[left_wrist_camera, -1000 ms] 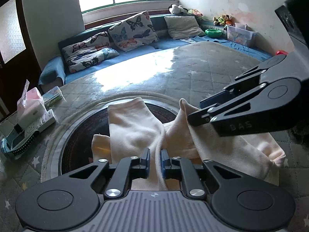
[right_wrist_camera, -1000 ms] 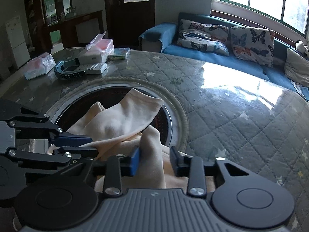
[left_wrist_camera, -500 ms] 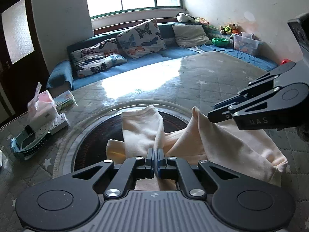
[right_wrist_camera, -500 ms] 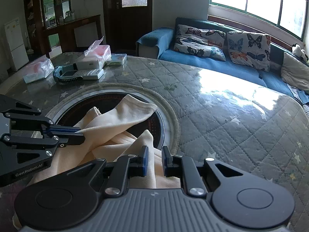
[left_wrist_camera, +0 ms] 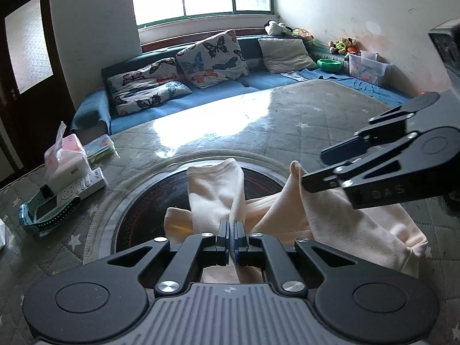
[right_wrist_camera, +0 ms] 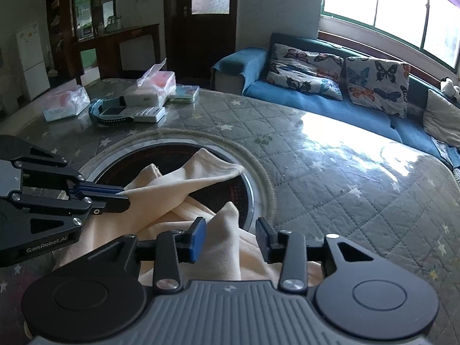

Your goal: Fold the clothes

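Since a moment ago the right gripper has spread wide, releasing its fold of the cream garment lying at the table's six-o'clock edge, while the left gripper stays clamped on another fold, so one grasp must be retaken.

A cream garment is seen crumpled over the near rim of the table's round dark inset. One sleeve is stretched far-left across the inset; a peaked fold is raised at the right.
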### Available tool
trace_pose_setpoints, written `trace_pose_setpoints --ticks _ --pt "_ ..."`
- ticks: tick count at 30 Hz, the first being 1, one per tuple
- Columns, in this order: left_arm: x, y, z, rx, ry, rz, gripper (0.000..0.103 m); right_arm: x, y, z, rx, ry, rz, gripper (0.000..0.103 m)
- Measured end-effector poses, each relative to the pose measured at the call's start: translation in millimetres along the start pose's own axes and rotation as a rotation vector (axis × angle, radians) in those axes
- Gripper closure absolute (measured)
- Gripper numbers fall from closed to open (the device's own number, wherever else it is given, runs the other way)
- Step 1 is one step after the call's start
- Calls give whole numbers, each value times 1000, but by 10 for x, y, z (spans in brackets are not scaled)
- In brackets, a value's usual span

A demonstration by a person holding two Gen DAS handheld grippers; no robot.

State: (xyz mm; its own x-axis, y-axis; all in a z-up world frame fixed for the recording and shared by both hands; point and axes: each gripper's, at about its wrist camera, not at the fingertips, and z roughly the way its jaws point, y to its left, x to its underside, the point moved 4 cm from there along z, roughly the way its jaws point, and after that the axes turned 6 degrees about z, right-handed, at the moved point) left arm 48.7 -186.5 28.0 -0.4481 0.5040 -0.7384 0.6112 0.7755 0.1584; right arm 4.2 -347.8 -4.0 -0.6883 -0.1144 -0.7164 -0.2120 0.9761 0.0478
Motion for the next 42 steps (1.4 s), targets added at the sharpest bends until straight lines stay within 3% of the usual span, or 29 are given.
trace_pose_setpoints --ticks 7,13,20,31,42 --pt "-66 -86 75 18 11 30 96 -7 -12 230 -24 38 43 64" --pt "-103 -202 193 32 30 74 95 57 -10 283 -29 55 47 90" --pt "-71 -177 140 -11 2 86 100 49 -109 4 19 -20 50 95" --pt "96 267 -429 -118 -66 -38 101 231 -465 -655 147 -126 95 95" --pt "788 734 -1249 -189 -83 -198 101 698 -657 -1323 241 -186 143 95"
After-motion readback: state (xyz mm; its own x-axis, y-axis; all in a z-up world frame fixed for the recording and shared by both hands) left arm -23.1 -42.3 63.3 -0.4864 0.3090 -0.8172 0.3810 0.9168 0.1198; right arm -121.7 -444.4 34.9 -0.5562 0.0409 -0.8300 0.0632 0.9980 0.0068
